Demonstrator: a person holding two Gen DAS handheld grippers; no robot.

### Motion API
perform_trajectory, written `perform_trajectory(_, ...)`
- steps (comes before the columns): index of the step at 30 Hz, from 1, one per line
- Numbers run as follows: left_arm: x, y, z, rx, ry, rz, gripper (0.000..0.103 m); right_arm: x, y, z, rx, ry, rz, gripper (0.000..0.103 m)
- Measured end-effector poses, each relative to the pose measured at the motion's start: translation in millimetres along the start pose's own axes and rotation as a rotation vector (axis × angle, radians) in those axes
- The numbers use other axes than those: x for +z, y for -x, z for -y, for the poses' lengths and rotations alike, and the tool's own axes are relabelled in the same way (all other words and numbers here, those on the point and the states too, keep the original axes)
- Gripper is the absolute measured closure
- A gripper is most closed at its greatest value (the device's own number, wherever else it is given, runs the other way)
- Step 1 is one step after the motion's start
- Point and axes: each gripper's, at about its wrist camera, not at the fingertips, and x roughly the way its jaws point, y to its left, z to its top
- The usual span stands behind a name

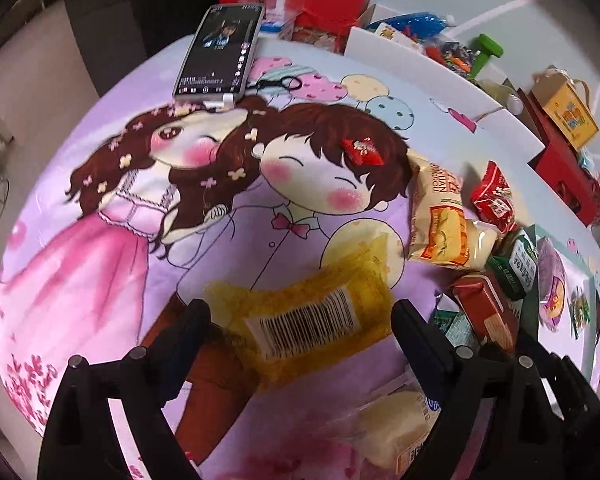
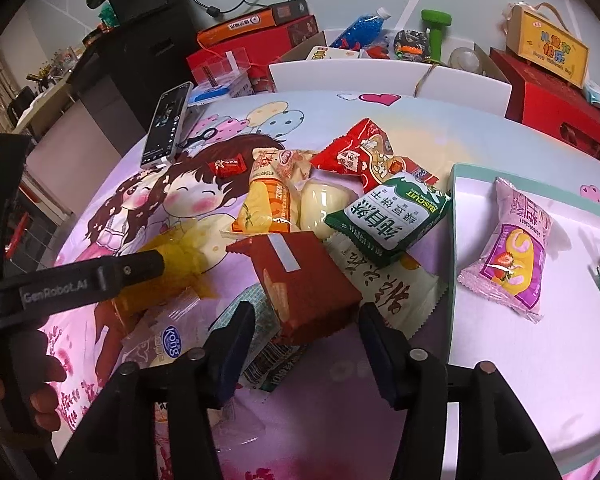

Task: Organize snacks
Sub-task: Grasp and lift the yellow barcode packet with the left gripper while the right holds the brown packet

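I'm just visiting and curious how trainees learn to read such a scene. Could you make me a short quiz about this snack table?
1. True or false: a pink snack packet already lies in the white tray.
2. Which packet lies between the left gripper's fingers: A) green biscuit packet, B) yellow packet, C) small red candy?
3. What leans at the table's far edge, screen lit?

Key: 1 true. 2 B; the jaws stand open around it. 3 a phone.
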Motion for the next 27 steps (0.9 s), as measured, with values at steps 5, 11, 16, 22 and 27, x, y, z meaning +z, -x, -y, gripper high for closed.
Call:
perform_trajectory(5, 0.2, 12.0, -1.4, 0.011, -0.025, 0.045, 0.011, 2.0, 1.5, -2.2, 0.004, 0.018, 0.011, 0.042)
perform_trajectory(11, -2.0, 18.1, 4.8, 0.057, -0.113, 0.075, 0.011, 6.6, 1.6, 2.1, -0.001, 0.015, 0.032, 0.039)
perform_trajectory(16, -8.5, 15.7, 16.8, 0.063, -0.192, 0.067, 0.011, 7.3, 1.6, 7.4, 0.001, -0.005, 0.031, 0.039)
perform_trajectory(22, -13.0, -0.7, 26.5, 0.087, -0.257, 0.02, 0.011, 6.4, 0.6, 5.5, 0.013, 0.001, 0.025, 0.039)
perform_trajectory(27, -9.9, -15.4, 22.4, 0.118, -0.246, -0.008, 0.011, 6.0, -1.2, 5.2, 0.013, 0.005, 0.022, 0.039)
